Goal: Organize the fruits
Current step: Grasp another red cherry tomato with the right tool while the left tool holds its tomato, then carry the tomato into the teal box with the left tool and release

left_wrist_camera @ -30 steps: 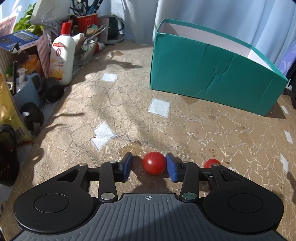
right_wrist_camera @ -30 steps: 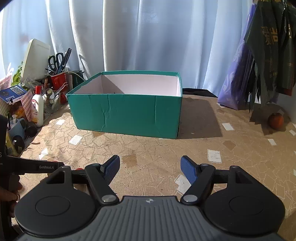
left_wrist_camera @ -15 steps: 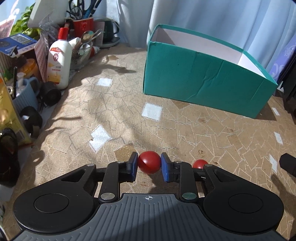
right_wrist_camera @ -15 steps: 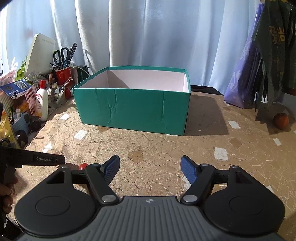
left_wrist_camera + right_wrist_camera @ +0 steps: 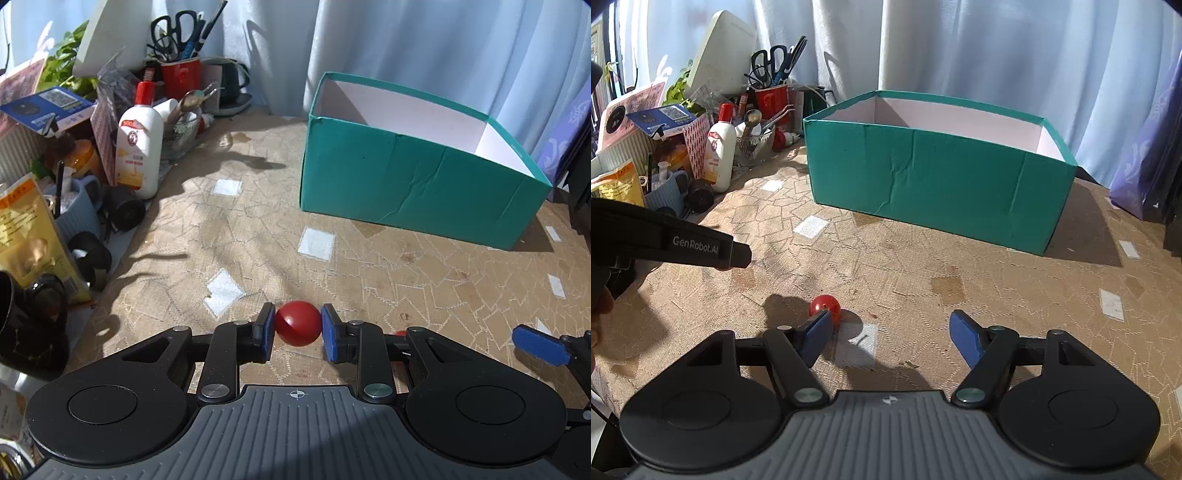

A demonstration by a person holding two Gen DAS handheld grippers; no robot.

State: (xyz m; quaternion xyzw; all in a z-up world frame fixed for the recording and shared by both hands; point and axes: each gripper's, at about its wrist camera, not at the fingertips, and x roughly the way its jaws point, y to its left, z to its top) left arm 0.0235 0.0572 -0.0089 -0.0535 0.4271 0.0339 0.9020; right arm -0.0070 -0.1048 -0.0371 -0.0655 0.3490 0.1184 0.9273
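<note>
Left hand-held gripper (image 5: 297, 334): its blue pads are clamped on one red fruit (image 5: 297, 328), held clear of the table (image 5: 424, 280). Its side arm, seen from the right wrist view, reads "GenRobot.AI". Right hand-held gripper (image 5: 891, 338): jaws closing with nothing between them; a second red fruit (image 5: 825, 305) lies on the table just beyond its left finger. One teal box (image 5: 934, 181), open-topped, stands well ahead of both. Two red fruits are counted in all.
</note>
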